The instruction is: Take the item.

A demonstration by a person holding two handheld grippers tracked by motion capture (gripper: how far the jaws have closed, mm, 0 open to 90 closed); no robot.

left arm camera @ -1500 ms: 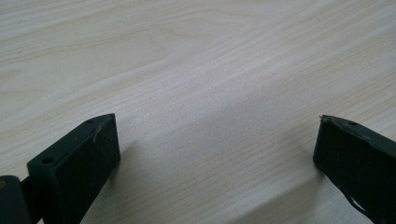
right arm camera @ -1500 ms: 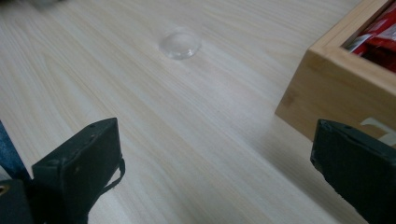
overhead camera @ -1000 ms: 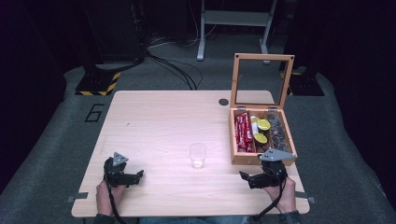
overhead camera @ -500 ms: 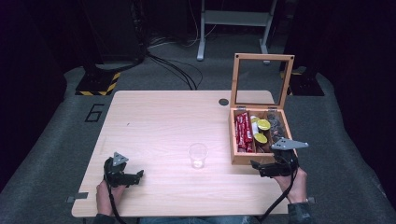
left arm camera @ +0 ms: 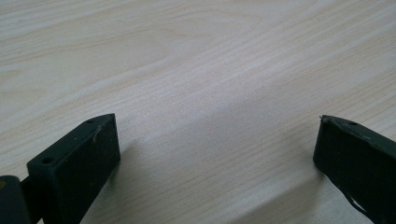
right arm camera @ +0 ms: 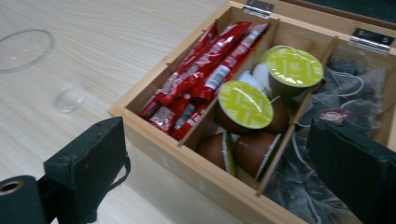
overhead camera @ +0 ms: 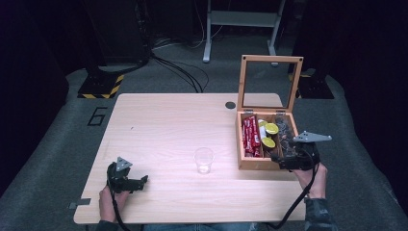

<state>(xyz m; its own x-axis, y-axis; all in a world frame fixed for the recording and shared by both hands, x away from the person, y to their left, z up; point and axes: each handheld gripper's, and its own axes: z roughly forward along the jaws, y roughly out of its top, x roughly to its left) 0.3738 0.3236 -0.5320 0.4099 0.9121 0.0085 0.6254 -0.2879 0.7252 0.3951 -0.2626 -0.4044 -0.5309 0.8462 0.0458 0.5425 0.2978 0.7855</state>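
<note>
Surface: a pale wood-grain surface (overhead camera: 163, 130) is seen, with a small dark round cap (overhead camera: 230, 105) set near its far edge; most of the top is bare.
Room: a dark room is seen around it, with grey carpet, black cables (overhead camera: 178, 72) trailing on the floor beyond the far edge, a yellow-and-black striped base (overhead camera: 101, 86) and a grey metal stand (overhead camera: 240, 24) farther off.
Left tongs: the left tongs (left arm camera: 215, 154) are held low over bare wood near the person's edge, jaws spread wide, nothing between them; they are well apart from the box.
Right tongs: the right tongs (right arm camera: 219, 172) are poised just over the near wall of the box, jaws wide apart, nothing gripped (the brown capsules lie just ahead of the gap between them).
Box: one wooden box (right arm camera: 154, 149) is seen with its glass lid (overhead camera: 269, 79) stood upright, directly ahead of the right tongs, divided into three compartments.
Red sachets: a bundle of red stick sachets (right arm camera: 201, 70) is laid in the compartment ahead of the right tongs' left jaw; the exact number cannot be told.
Capsules: four are counted in the middle compartment, two with yellow-green lids (right arm camera: 246, 103) facing up, two brown ones (right arm camera: 233, 151) lying on their sides nearest the tongs; a white item is partly hidden behind them.
Tea bags: clear-wrapped bags (right arm camera: 345, 93) are heaped ahead of the right jaw; too tangled to count.
Cup: one clear plastic cup (overhead camera: 203, 160) is stood upright between the two tongs, nearer the right ones, beside the box.
</note>
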